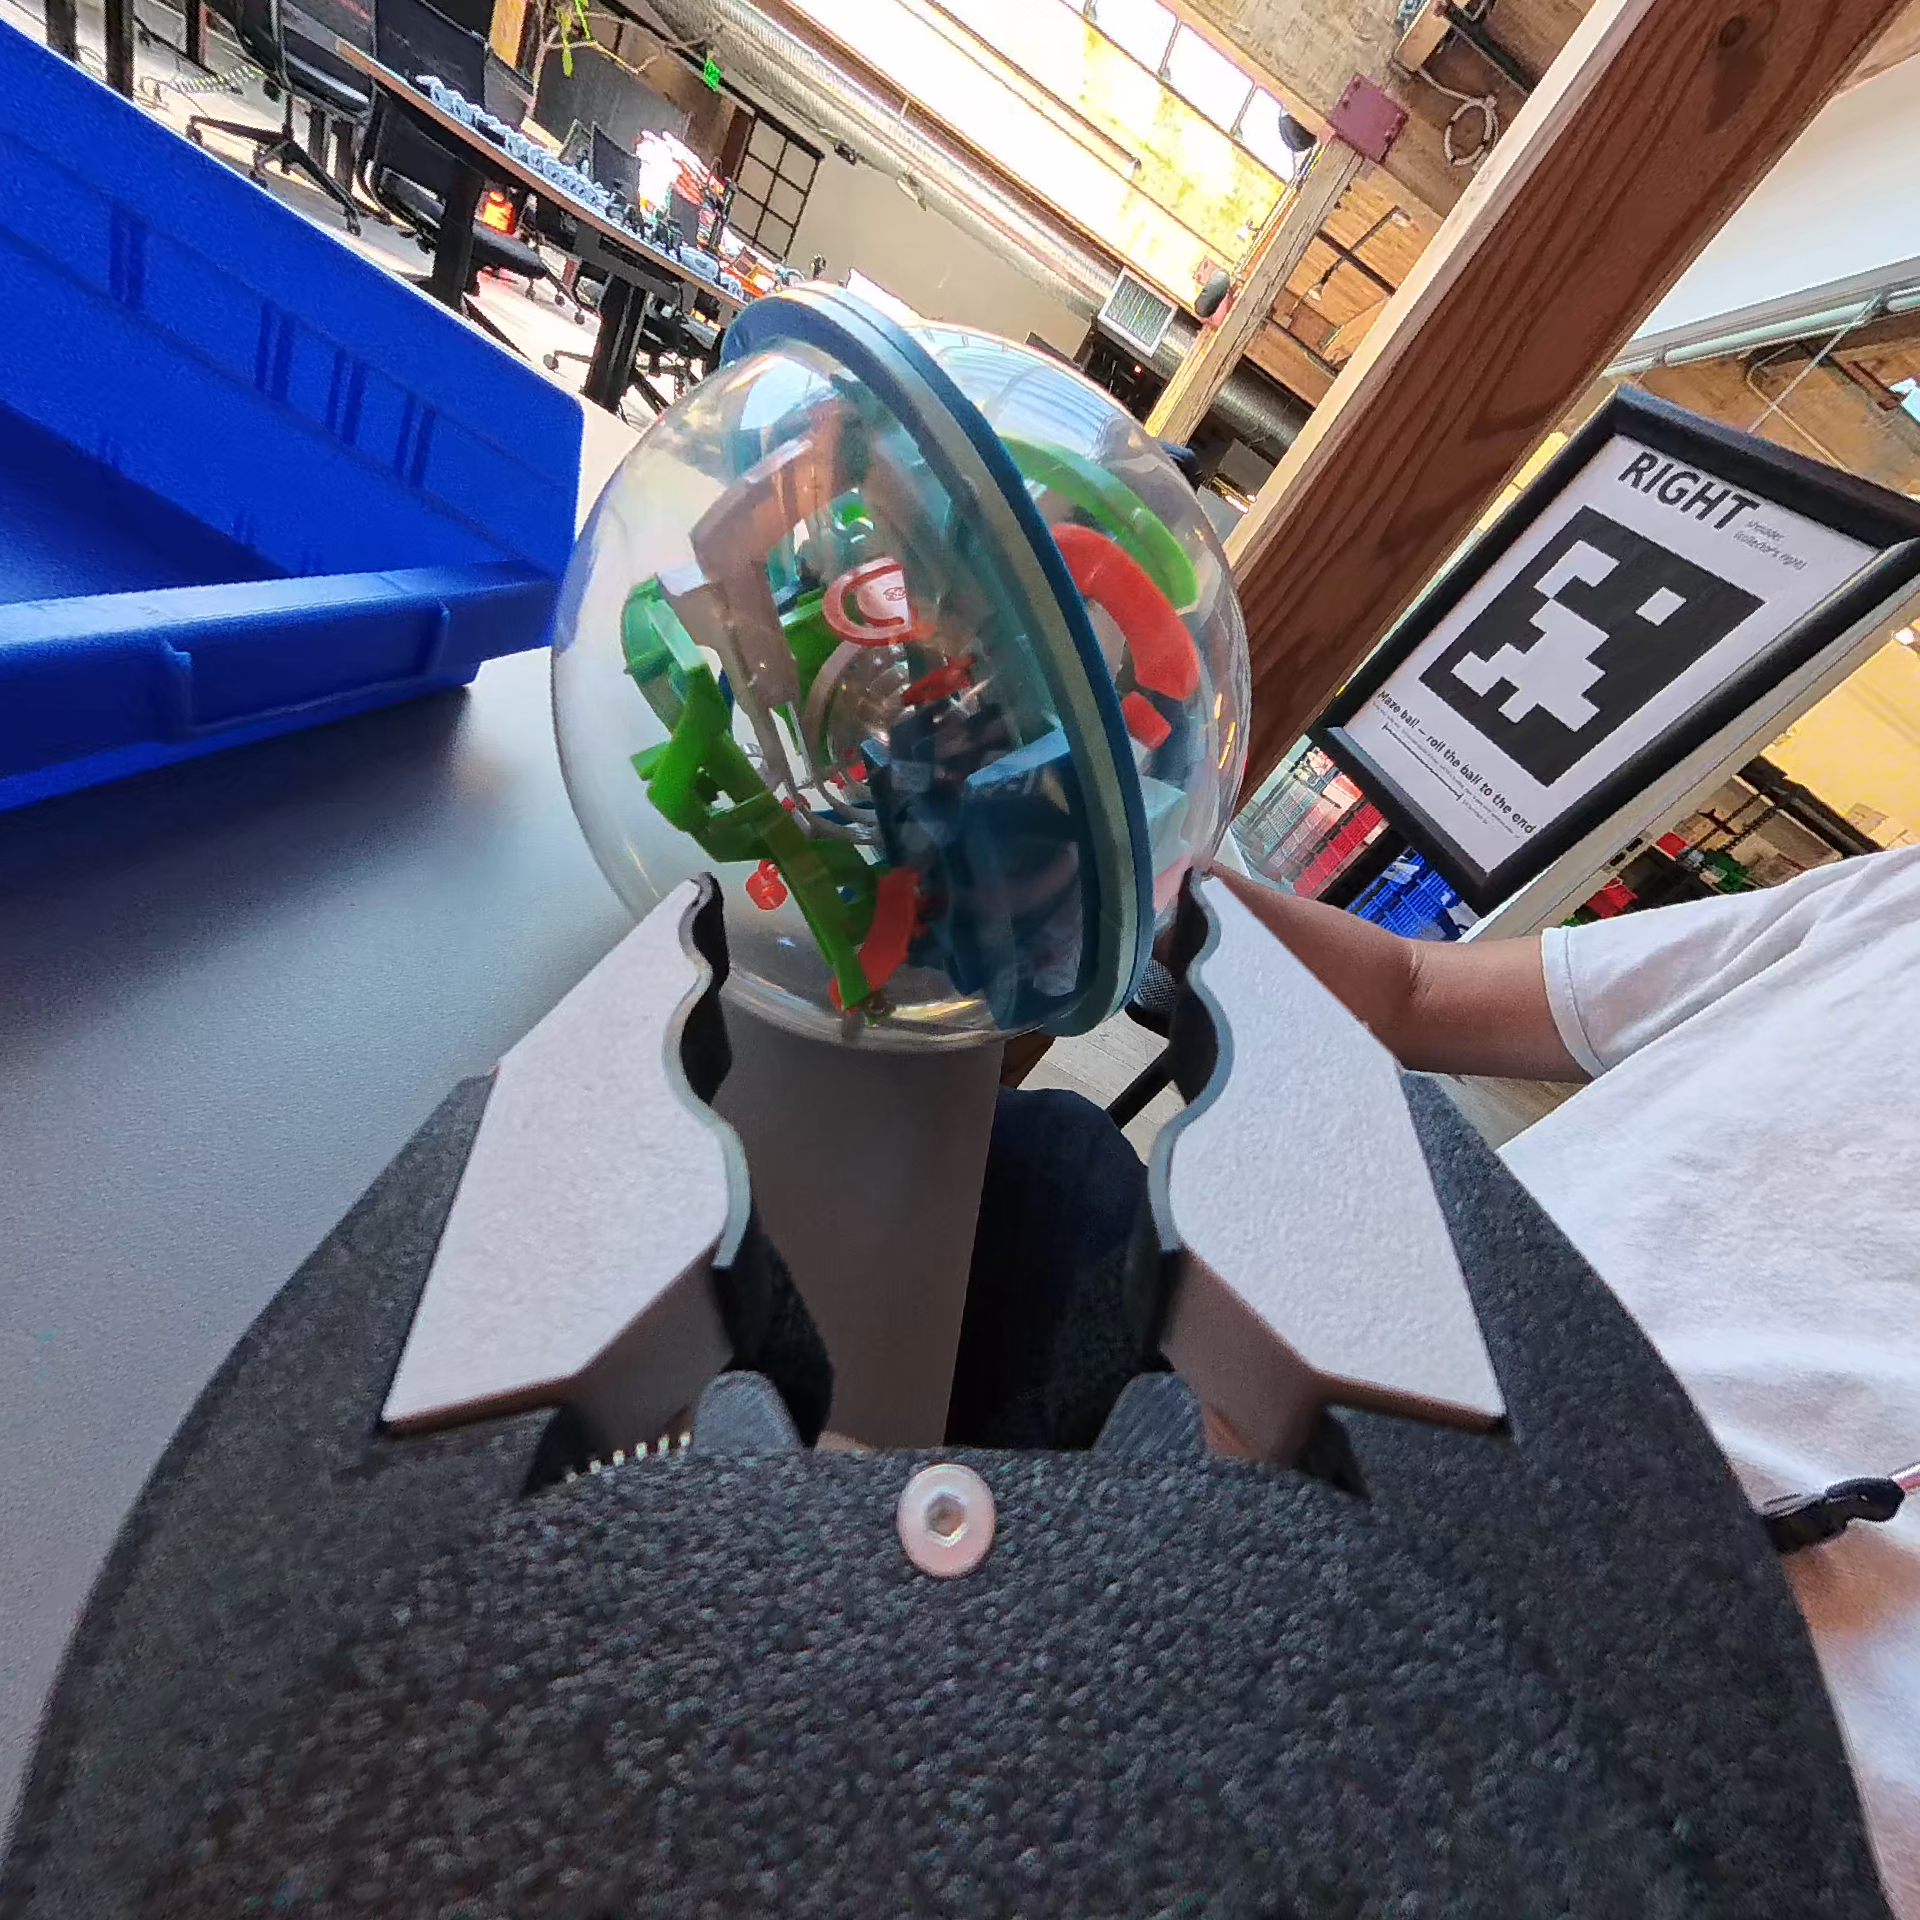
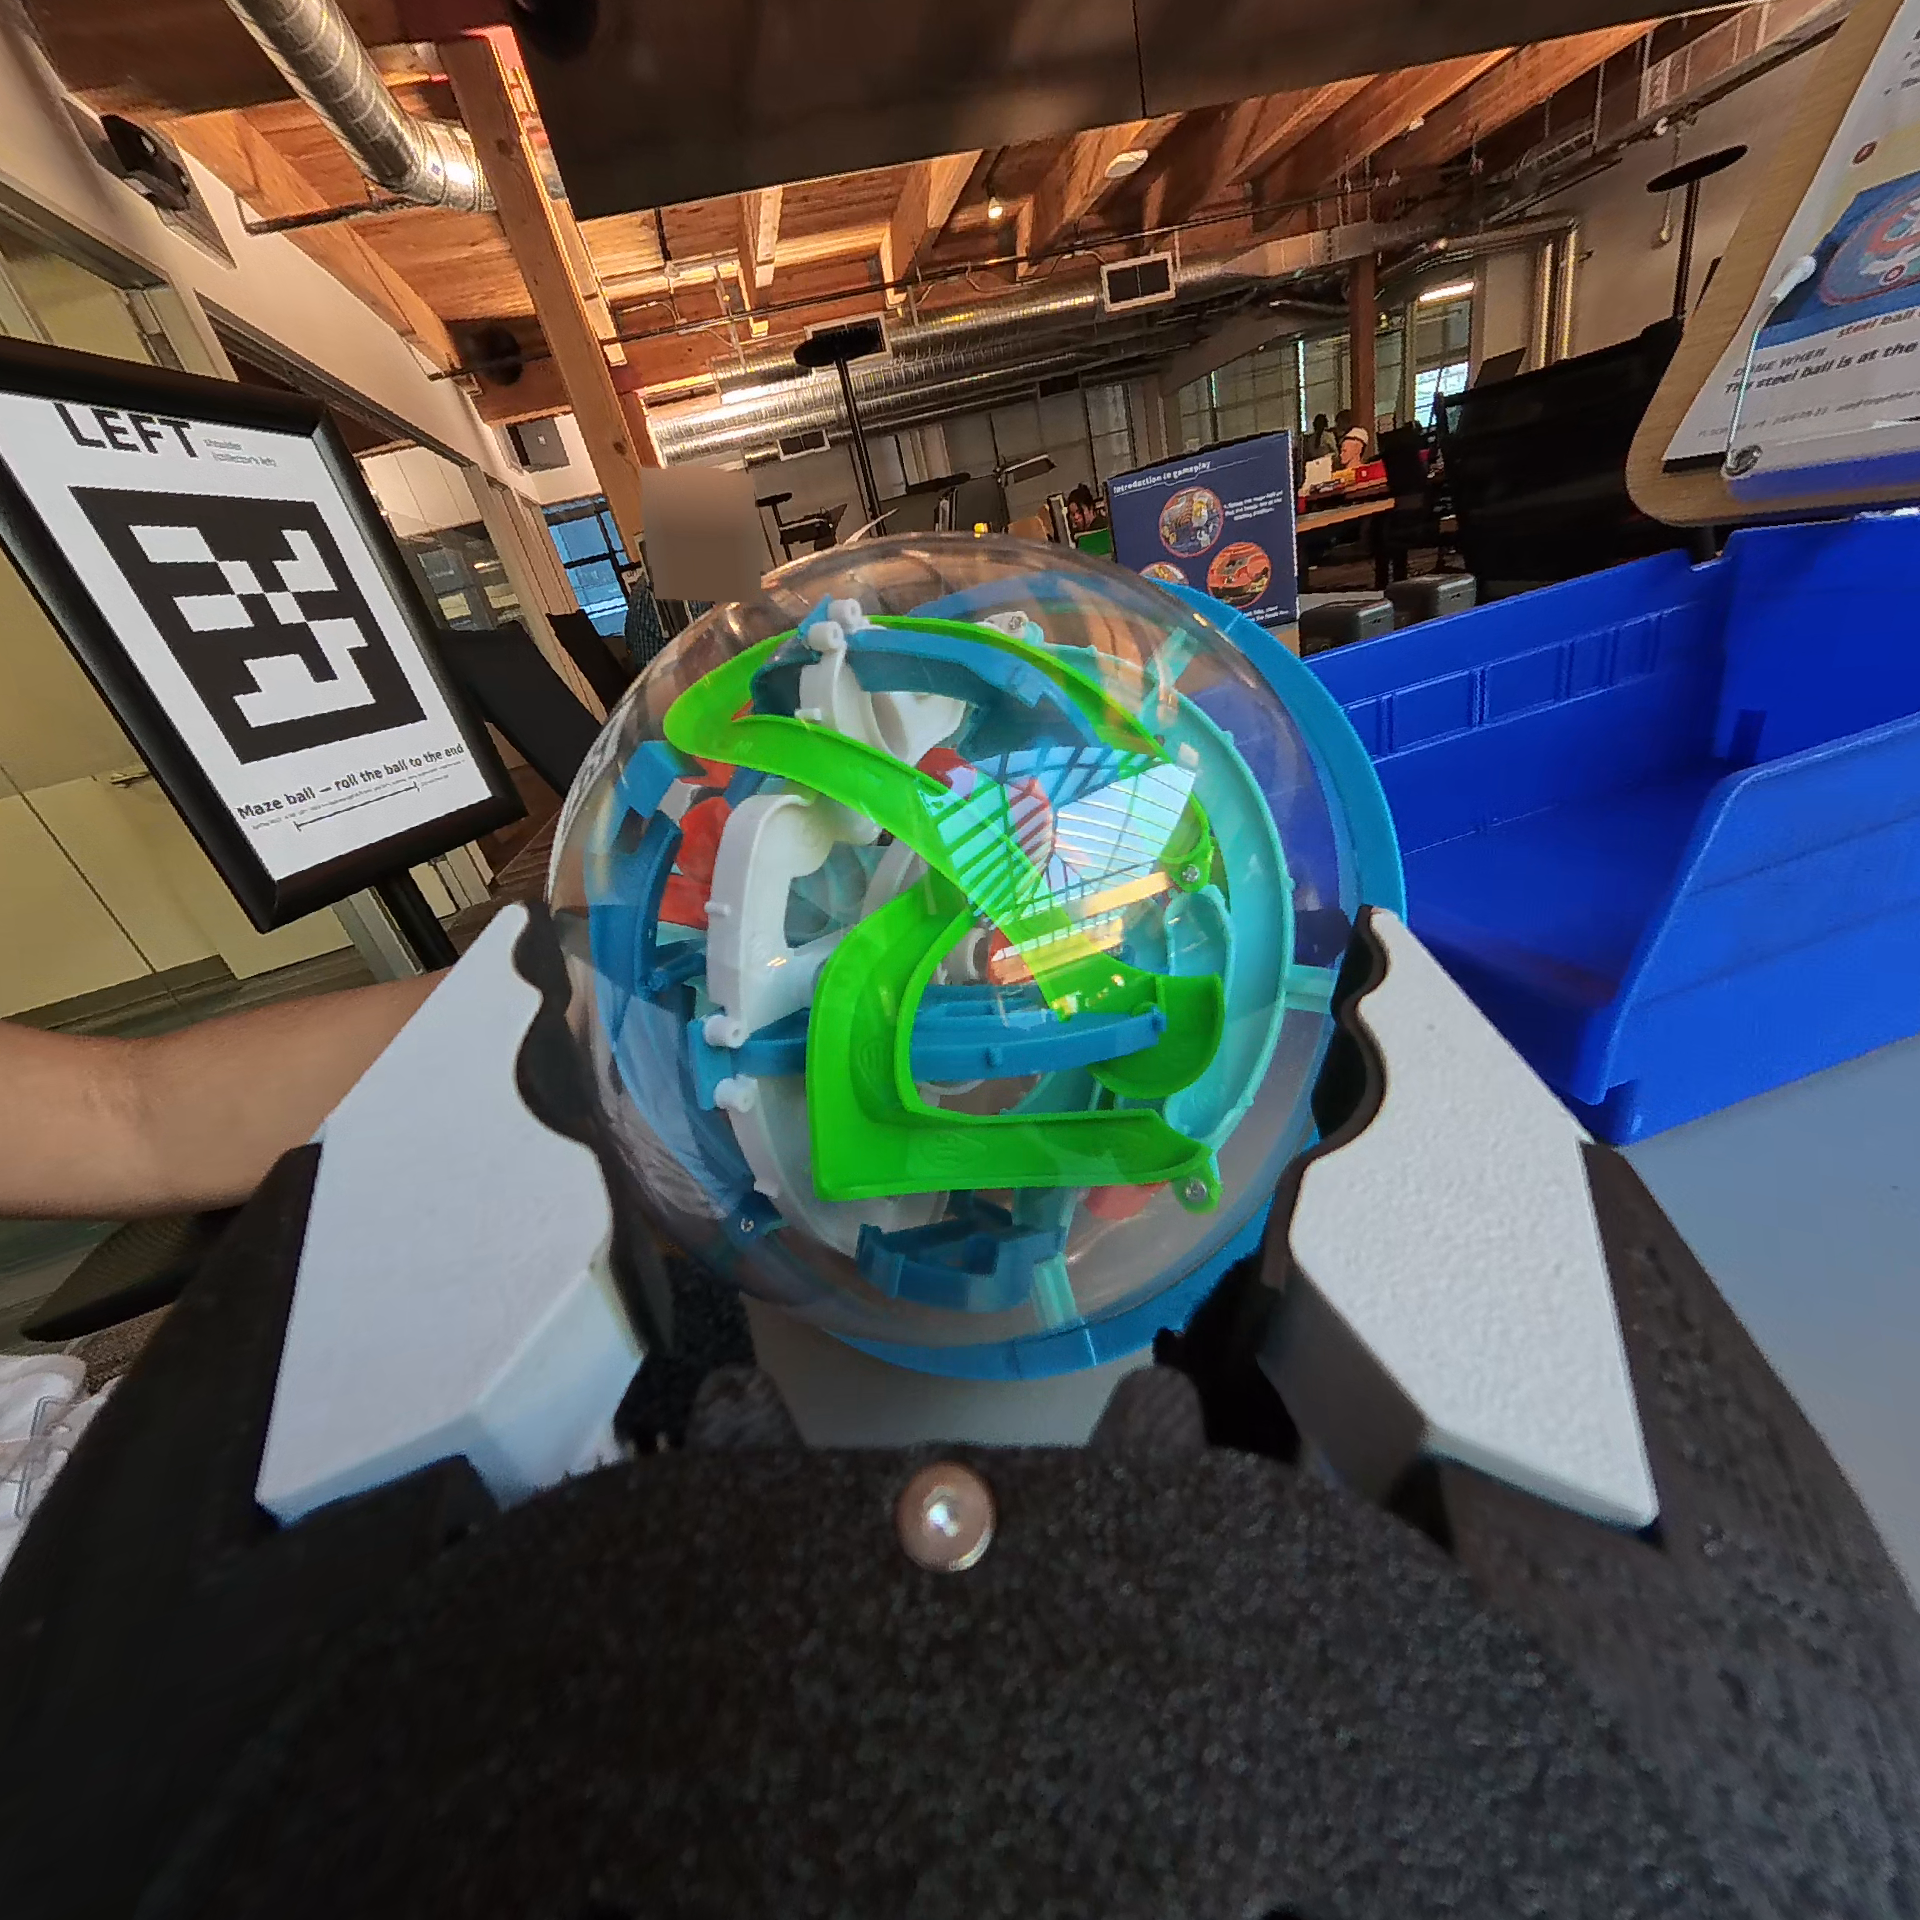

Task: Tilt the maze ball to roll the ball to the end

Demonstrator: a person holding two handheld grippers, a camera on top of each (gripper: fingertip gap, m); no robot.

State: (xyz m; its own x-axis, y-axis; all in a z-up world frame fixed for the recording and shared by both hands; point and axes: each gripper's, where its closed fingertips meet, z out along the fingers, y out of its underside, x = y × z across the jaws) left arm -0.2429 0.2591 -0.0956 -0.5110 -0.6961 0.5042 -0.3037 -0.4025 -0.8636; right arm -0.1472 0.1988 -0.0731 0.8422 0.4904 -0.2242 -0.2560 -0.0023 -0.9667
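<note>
In the left wrist view, one clear maze ball (image 1: 899, 665) packed with green, red, blue and white tracks sits at the tips of the left hand-held gripper (image 1: 948, 883), over the near edge of the grey counter (image 1: 260, 987). Both fingertips touch the lower curve of the shell, one on each side, so the gripper appears to be clamping the sphere low down. The small steel ball inside cannot be picked out among the tracks. The sphere blocks whatever lies behind it, and the right-hand gripper is hidden from here. One blue bin (image 1: 260, 499) is cut off at the left edge, one framed sign (image 1: 1621, 644) at the right, beside a wooden post (image 1: 1507, 343). A person's forearm (image 1: 1392, 977) reaches in behind the right finger.

In the right wrist view, the same maze ball (image 2: 935, 935) fills the spread of the right hand-held gripper (image 2: 948, 925), whose two fingers (image 2: 1455, 1122) sit tight against opposite sides of the shell, gripping it. The blue equator ring is partly covered by the right finger. One blue bin (image 2: 1662, 831), one framed sign (image 2: 239, 644), one forearm (image 2: 156, 1101) and one clipboard (image 2: 1787, 312), cropped at the corner, surround it. The left gripper is out of sight.
</note>
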